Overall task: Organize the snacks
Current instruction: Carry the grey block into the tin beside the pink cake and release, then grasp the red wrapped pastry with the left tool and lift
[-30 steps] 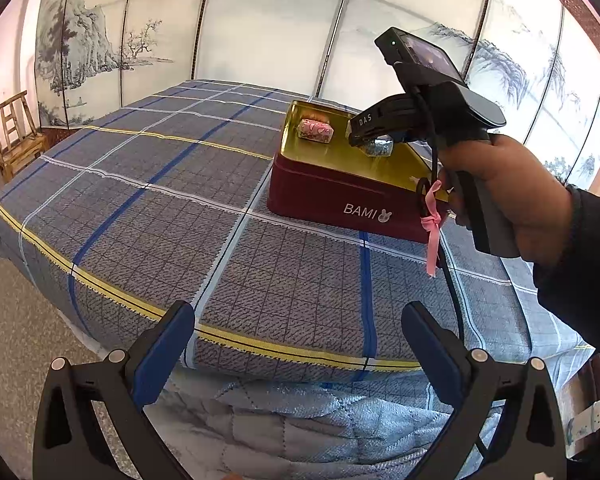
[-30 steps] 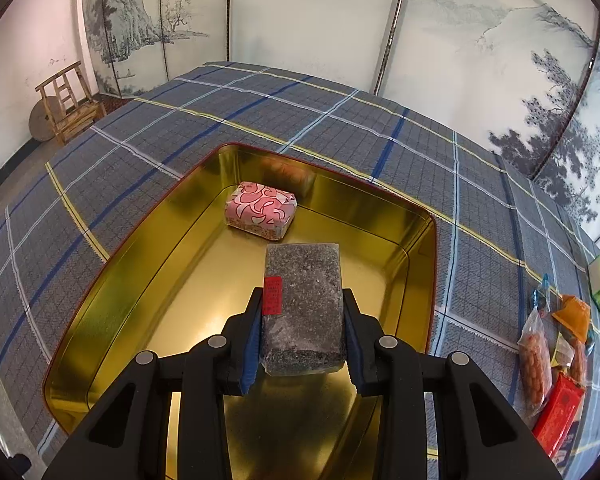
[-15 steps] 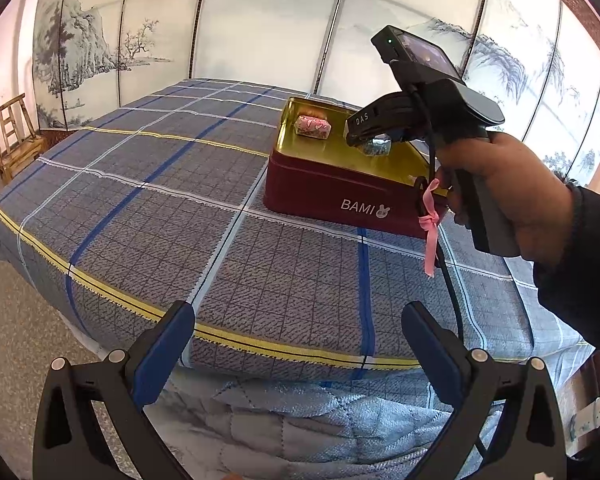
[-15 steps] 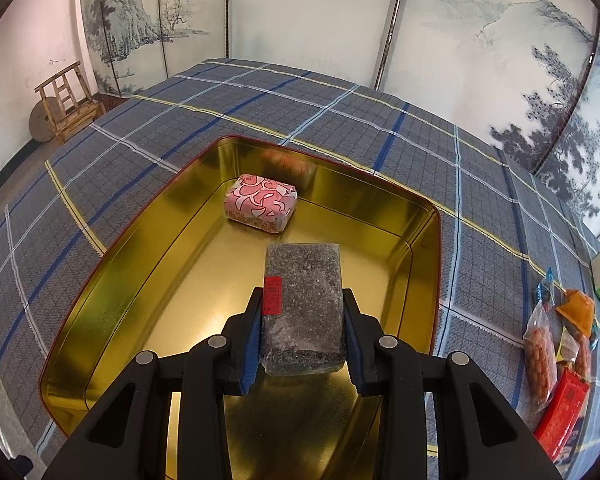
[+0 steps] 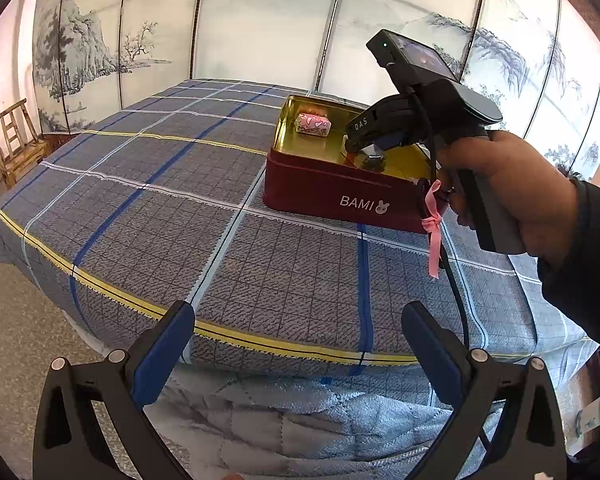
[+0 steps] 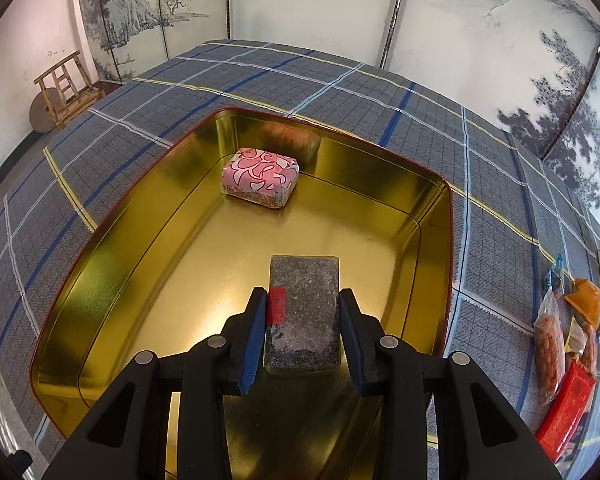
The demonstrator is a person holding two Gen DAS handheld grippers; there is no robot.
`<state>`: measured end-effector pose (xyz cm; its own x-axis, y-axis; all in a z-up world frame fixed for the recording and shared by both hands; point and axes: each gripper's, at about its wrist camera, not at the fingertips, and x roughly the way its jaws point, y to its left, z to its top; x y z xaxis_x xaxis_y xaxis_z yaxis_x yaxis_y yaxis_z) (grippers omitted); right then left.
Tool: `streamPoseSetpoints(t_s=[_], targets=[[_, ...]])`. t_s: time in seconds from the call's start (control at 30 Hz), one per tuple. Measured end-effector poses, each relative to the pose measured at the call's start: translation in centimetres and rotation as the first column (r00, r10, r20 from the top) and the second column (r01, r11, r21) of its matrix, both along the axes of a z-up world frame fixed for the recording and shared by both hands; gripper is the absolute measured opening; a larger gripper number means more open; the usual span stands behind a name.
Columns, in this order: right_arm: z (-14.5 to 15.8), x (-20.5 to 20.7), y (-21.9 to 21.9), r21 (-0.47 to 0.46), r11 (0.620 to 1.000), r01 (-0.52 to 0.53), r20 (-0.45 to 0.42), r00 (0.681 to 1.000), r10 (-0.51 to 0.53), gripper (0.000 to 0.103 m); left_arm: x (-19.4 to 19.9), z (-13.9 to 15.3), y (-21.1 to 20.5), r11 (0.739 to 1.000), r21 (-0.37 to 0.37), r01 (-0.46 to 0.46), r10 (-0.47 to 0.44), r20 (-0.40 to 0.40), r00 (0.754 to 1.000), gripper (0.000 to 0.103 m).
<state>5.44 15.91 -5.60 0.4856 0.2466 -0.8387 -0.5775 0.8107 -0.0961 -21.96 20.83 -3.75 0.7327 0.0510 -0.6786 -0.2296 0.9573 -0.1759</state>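
Right gripper [image 6: 303,322]: jaws clamped on grey bar [image 6: 303,312], long axis along fingers, low over tin [image 6: 436,216] floor, near side. Pink packet [image 6: 260,178] at tin's far wall. Left gripper [image 5: 296,354]: jaws apart, empty, well short of tin.

"BAMI" on the red tin [image 5: 332,184]; "DAS" on the right tongs [image 5: 374,152]

Bright, even light on pale folding screen panels [image 5: 260,28] inked with mountains and pines, plaid grey-blue bedspread [image 5: 148,200] over the bed, speckled floor [image 5: 16,344], wooden chair [image 5: 12,144] against the white wall [image 6: 28,32].
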Motion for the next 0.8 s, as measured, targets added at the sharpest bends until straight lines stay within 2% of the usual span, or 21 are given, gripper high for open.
streamPoseSetpoints(t_s=[0.07,0.13,0.2,0.27,0.3,0.37,0.47,0.53,0.6,0.7,0.8], targets=[[0.5,-0.3,-0.3,0.03,1.0,-0.009,0.01,1.0,0.009,0.039,0.0,0.2,-0.2,1.0,0.013,-0.002,0.002,-0.003,1.0,0.102],[1.8,-1.1,-1.1,0.101,0.994,-0.044,0.04,0.998,0.04,0.045,0.0,0.4,-0.4,1.0,0.025,-0.004,0.004,-0.001,1.0,0.102],[3.6,-2.1,-2.4,0.15,0.986,-0.068,0.11,0.993,0.052,0.06,0.0,0.8,-0.7,0.999,0.038,-0.002,0.002,0.004,1.0,0.102],[5.5,-2.9,-4.8,0.222,0.971,-0.093,0.182,0.982,0.052,0.071,0.3,1.2,-1.1,0.998,0.058,0.006,-0.007,0.006,1.0,0.102],[6.3,-3.0,-6.3,0.248,0.965,-0.088,0.214,0.976,0.034,0.08,0.6,1.4,-1.4,0.998,0.068,0.013,-0.014,0.008,1.0,0.102],[7.3,-2.4,-10.2,0.297,0.954,-0.046,0.252,0.967,-0.032,0.09,1.3,1.9,-2.2,0.996,0.081,0.038,-0.039,0.011,0.999,0.102],[7.5,0.0,-18.2,0.37,0.925,0.082,0.264,0.946,-0.189,0.093,2.8,3.1,-4.0,0.991,0.11,0.082,-0.087,0.038,0.995,0.102],[6.9,2.0,-24.4,0.385,0.9,0.204,0.253,0.915,-0.315,0.093,4.0,4.0,-5.4,0.985,0.125,0.119,-0.126,0.056,0.99,0.102],[5.9,3.6,-30.9,0.392,0.862,0.323,0.238,0.869,-0.434,0.093,5.4,4.7,-7.0,0.979,0.128,0.161,-0.17,0.069,0.983,0.102],[4.4,4.8,-40.3,0.424,0.774,0.47,0.195,0.788,-0.585,0.093,7.6,5.6,-9.5,0.965,0.136,0.222,-0.234,0.078,0.969,0.102],[3.2,5.2,-48.0,0.462,0.677,0.573,0.149,0.702,-0.696,0.093,10.1,6.0,-12.3,0.948,0.162,0.275,-0.29,0.073,0.954,0.102]])
